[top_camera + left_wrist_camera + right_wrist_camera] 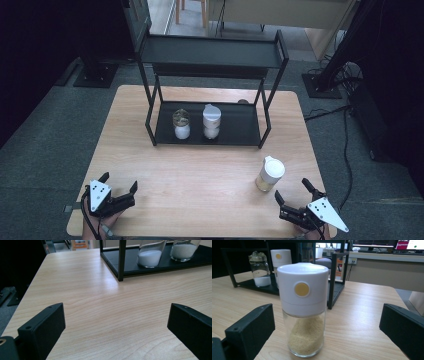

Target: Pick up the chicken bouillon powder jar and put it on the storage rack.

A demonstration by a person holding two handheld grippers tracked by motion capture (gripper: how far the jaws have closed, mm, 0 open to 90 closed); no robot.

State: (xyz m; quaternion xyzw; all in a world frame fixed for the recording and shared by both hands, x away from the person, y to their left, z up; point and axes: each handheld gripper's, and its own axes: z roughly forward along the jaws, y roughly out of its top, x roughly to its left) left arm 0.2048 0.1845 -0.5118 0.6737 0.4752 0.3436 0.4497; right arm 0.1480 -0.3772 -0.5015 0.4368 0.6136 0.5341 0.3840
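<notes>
The yellow-grain shaker (303, 308) is stood on the counter (200, 170), apart from the rack (207, 131), just ahead of the spread, empty right tongs (296, 198), lined up for grasping. The left tongs (118, 182) are also held spread, idle.

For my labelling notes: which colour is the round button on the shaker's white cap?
Yellow button, clearest in the right gripper view.

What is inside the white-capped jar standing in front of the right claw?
The white-capped jar holds yellowish granules, heaped higher on one side and filling roughly the lower part of the glass. The white cap hides anything inside its top section.
</notes>
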